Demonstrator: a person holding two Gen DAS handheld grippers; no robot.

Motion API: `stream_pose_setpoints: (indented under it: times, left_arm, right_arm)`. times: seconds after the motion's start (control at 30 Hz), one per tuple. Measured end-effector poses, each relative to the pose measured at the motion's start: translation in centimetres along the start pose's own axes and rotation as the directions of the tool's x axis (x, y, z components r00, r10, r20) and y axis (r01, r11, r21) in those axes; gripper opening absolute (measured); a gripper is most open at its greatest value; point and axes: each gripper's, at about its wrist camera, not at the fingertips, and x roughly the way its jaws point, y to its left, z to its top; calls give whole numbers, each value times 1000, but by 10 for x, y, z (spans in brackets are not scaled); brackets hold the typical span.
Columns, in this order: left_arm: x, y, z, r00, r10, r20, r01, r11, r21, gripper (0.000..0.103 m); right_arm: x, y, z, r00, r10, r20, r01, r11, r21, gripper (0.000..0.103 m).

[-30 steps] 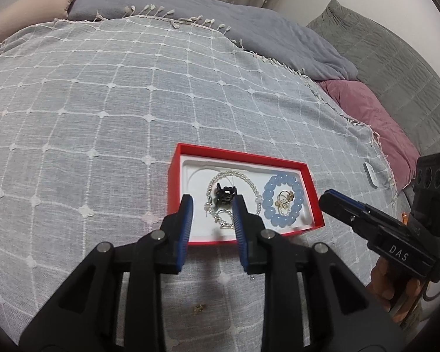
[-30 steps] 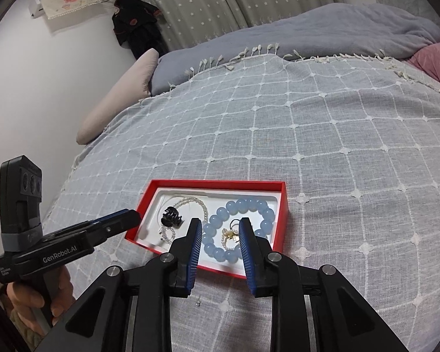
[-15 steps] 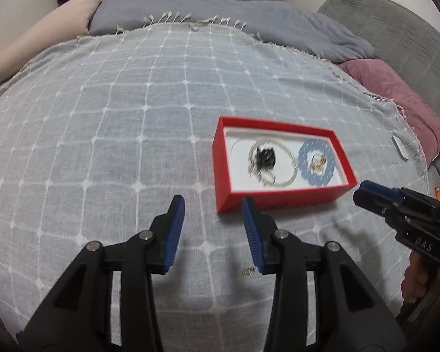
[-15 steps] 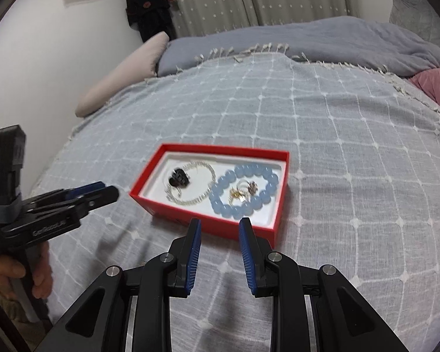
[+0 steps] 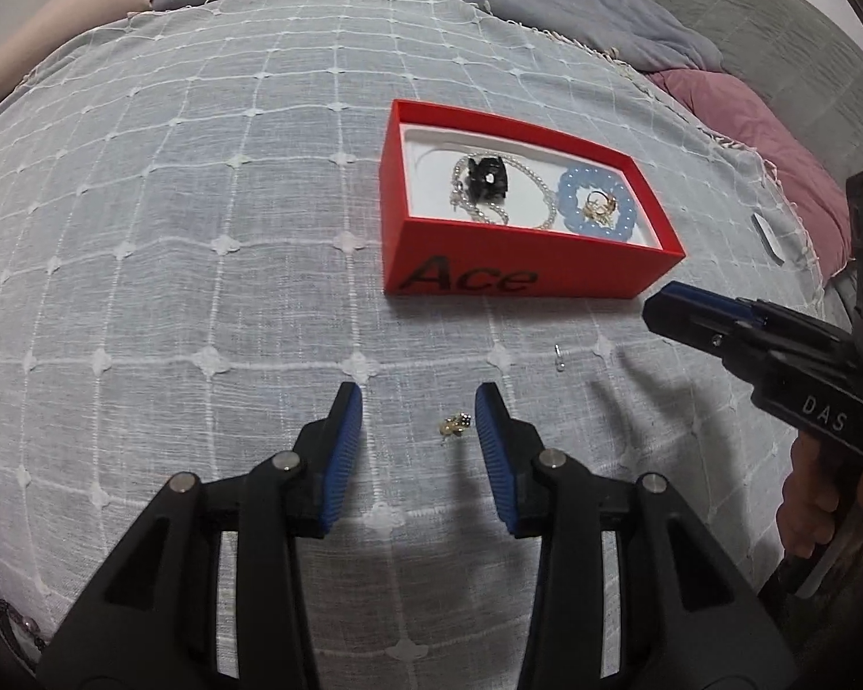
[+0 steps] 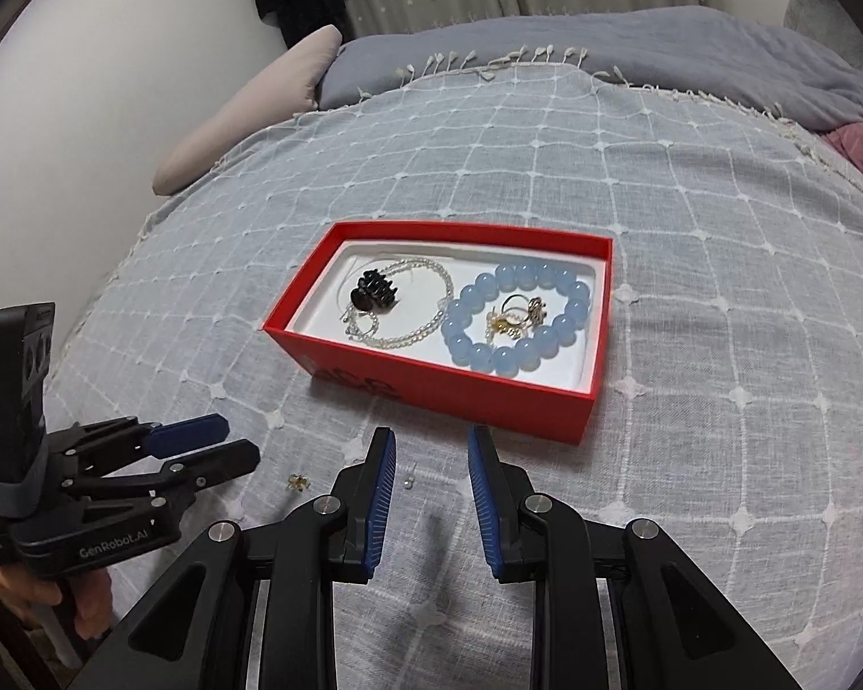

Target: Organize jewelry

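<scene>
Left gripper (image 5: 419, 411) gaping, jaws just widened, nothing pinched; small gold earring (image 5: 453, 424) on the bedspread (image 5: 201, 230) between the pads, nearer the right one. Right gripper (image 6: 431, 454) parted, empty. Red box (image 5: 518, 276) at twelve o'clock, holding blue bead bracelet (image 6: 518, 316), pearl chain (image 6: 414, 333), black clip (image 6: 372, 290).

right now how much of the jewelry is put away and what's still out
Done: the blue bead bracelet, pearl chain, black hair claw and gold rings lie in the red cardboard box. In hand: nothing; the left gripper, just opened, frames a small gold earring on the grey bedspread. Left: that earring and a tiny silver piece beside it; the right gripper is empty.
</scene>
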Motion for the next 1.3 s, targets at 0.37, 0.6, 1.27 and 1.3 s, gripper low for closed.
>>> stream_pose_setpoints:
  times: [0.37, 0.6, 1.27, 1.3]
  left_arm:
    - [13, -7, -2, 999, -20, -44, 21, 1000, 14, 42]
    - [24, -13, -8, 997, -10, -75, 12, 999, 37, 37]
    - [36, -15, -9, 994, -15, -107, 18, 999, 28, 24]
    - [37, -15, -9, 994, -15, -107, 18, 999, 29, 24]
  right_arm:
    - [15, -2, -5, 998, 22, -54, -20, 999, 31, 20]
    - [24, -15, -7, 997, -6, -83, 12, 998, 64, 20]
    - [27, -14, -7, 995, -10, -98, 15, 998, 57, 21]
    - [27, -14, -7, 995, -11, -98, 16, 998, 57, 21]
